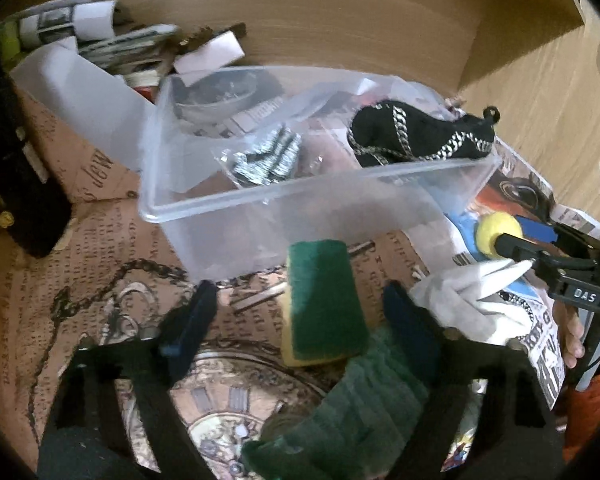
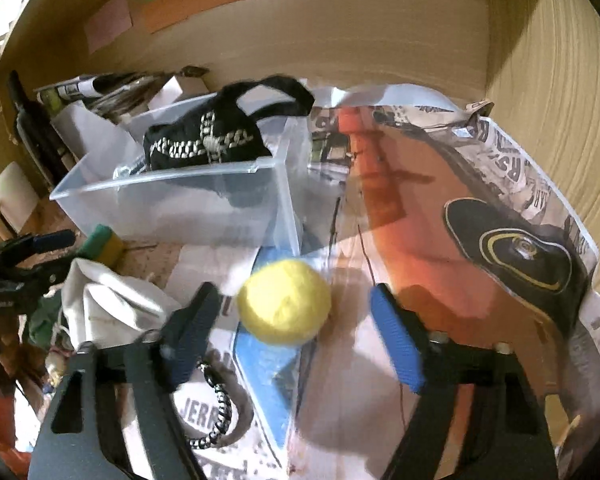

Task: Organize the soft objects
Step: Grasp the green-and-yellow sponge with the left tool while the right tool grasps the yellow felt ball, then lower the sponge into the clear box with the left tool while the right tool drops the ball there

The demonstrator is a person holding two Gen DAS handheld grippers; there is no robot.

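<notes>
A clear plastic bin (image 1: 260,204) stands on the papered table; it also shows in the right wrist view (image 2: 172,200). A black pouch with a chain print (image 1: 420,136) (image 2: 204,140) lies in it. A green and yellow sponge (image 1: 324,304) sits between the open fingers of my left gripper (image 1: 304,320), untouched. A yellow soft ball (image 2: 284,300) (image 1: 494,232) lies between the open fingers of my right gripper (image 2: 296,320). A white cloth (image 1: 472,300) (image 2: 112,300) and a green cloth (image 1: 360,400) lie between the two grippers.
A small plastic bag with a patterned item (image 1: 260,160) is in the bin. A box of papers (image 1: 100,40) stands at the back left, dark bottles (image 2: 32,120) beside it. Wooden walls (image 2: 540,80) close the back and right. A black and white cord (image 2: 216,412) lies on the newspaper.
</notes>
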